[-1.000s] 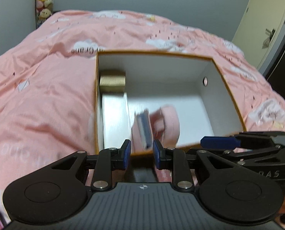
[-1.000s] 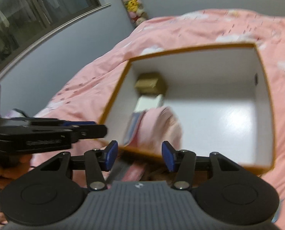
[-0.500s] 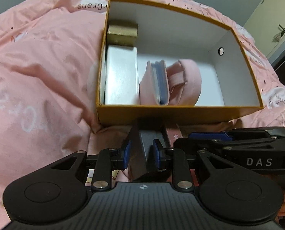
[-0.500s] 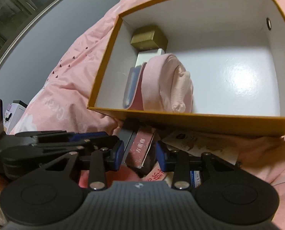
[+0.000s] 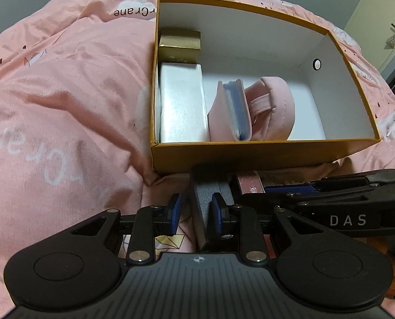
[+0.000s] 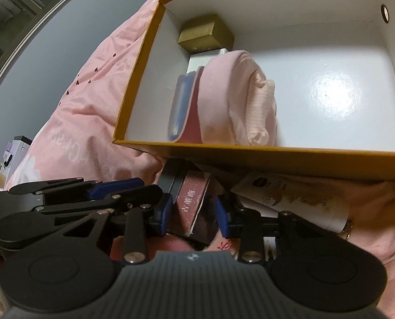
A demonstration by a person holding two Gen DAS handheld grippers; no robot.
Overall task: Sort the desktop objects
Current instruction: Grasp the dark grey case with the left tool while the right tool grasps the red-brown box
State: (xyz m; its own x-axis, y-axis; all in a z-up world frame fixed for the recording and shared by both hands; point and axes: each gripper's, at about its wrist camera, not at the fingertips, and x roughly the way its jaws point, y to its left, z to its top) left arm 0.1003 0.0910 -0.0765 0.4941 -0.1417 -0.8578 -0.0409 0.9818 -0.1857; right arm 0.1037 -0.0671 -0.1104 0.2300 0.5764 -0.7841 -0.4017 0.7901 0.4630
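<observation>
An orange box (image 5: 250,154) with a white inside lies on the pink bed. It holds a gold box (image 5: 180,43), a white box (image 5: 182,103), a pink wallet (image 5: 230,111) and a pink rolled cloth (image 5: 273,106). In front of it lie a grey box (image 5: 209,199) and a pink booklet (image 6: 190,202). My left gripper (image 5: 196,214) is open around the grey box's left edge. My right gripper (image 6: 192,212) is open around the pink booklet. The orange box also shows in the right wrist view (image 6: 277,159).
A white printed card (image 6: 290,196) lies right of the booklet under the box's front wall. The pink quilt (image 5: 64,106) spreads to the left. A door (image 5: 383,18) stands at the far right. A window (image 6: 16,5) is at the left.
Both grippers came down from above the orange box to the items in front of it. The left jaws have opened a little around the grey box.
</observation>
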